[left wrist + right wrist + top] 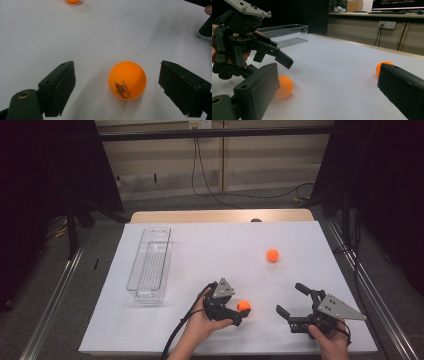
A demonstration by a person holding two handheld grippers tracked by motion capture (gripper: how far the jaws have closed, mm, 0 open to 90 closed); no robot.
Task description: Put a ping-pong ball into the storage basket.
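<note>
An orange ball (243, 306) (127, 80) (284, 86) rests on the white sheet near the front edge. My left gripper (236, 314) (118, 72) stands around it, open, with a gap between each pad and the ball. A second orange ball (272, 255) (72, 1) (382, 66) lies farther back and to the right. My right gripper (290, 298) (329, 95) stands open at the front right with nothing between its jaws, pointing towards the left gripper.
A clear plastic bin (150, 265) (284, 31) stands lengthwise at the left of the white sheet (215, 245). Beyond the sheet's far edge shows a strip of wooden tabletop (220, 216). Black cables trail from both grippers towards the front.
</note>
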